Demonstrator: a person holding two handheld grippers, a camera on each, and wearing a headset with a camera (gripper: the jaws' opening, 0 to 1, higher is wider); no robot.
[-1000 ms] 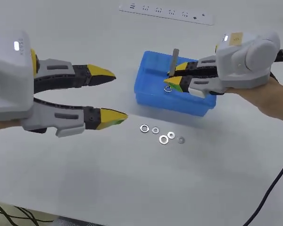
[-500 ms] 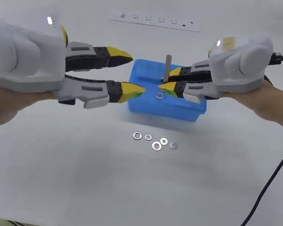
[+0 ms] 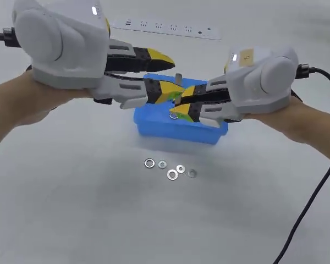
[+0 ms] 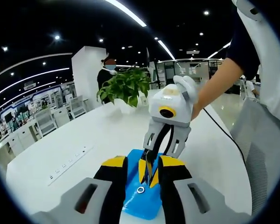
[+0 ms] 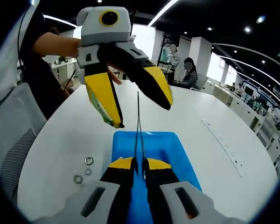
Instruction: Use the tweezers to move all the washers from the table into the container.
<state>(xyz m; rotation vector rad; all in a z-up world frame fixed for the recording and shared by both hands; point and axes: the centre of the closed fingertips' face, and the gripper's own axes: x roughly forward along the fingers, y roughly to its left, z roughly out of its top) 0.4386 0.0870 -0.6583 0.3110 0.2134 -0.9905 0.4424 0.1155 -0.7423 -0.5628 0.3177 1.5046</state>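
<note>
- White counter (image 3: pixel 71 209) seen from above, w/ a blue rectangular container (image 3: pixel 154 125) near the middle.
- Right gripper (image 3: pixel 177 105), held in a person's hand, comes in from the right. Its jaws are clenched on thin metal tweezers (image 5: pixel 138 109), directly over the container.
- Tweezers run lengthwise btw the yellow-tipped jaws. In the right gripper view they stretch forward above the blue container.
- A single washer (image 4: pixel 140 189) sits at the tweezer tips, over the container's blue floor. It looks pinched there, but it is too small to be sure it isn't lying inside.
- Left gripper (image 3: pixel 176 75), held in the other hand, comes in from the left. Its jaws are spread wide and grasp nothing. Its tips hang above the container's left end, close to the right gripper's tips.
- Five loose washers (image 3: pixel 172 175) lie in a small cluster on the counter, just in front of the container on the person's side and apart from it.
- White power strip (image 3: pixel 165 27) lies flat at the far edge, beyond the container.
- Black cable (image 3: pixel 313 203) trails from the right gripper across the counter's right side.
</note>
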